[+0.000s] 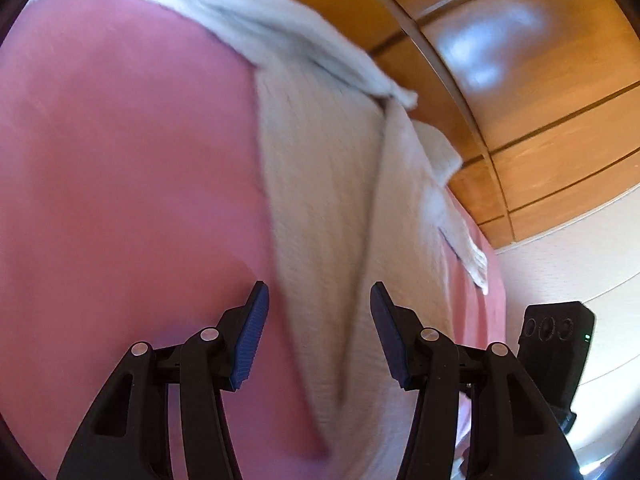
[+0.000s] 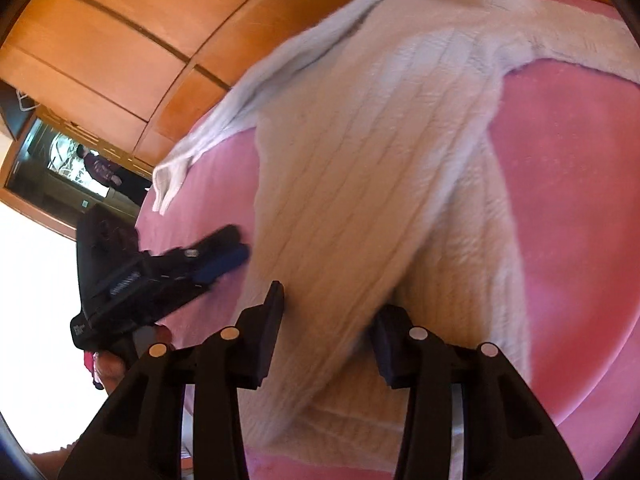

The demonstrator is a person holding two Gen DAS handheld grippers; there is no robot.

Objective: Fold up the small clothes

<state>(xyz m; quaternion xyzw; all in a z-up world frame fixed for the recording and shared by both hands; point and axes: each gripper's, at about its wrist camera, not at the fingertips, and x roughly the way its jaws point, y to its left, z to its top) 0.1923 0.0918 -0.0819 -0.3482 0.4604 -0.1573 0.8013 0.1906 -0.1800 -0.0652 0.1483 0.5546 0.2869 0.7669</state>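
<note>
Folding begins at the hem of the cream cable-knit sweater [image 2: 380, 152], which lies spread flat on the pink bed cover [image 2: 568, 168], sleeves outstretched. Left tongs [image 1: 318, 320] stand moderately wide, empty, at the sweater's near corner. Right tongs [image 2: 328, 332] also stand apart with hem fabric between the pads, unpinched. Grip both hem corners squarely before lifting. Pink cover lies bare beside the sweater; one cuff reaches the bed edge near wooden panelling [image 2: 120, 52].
</note>
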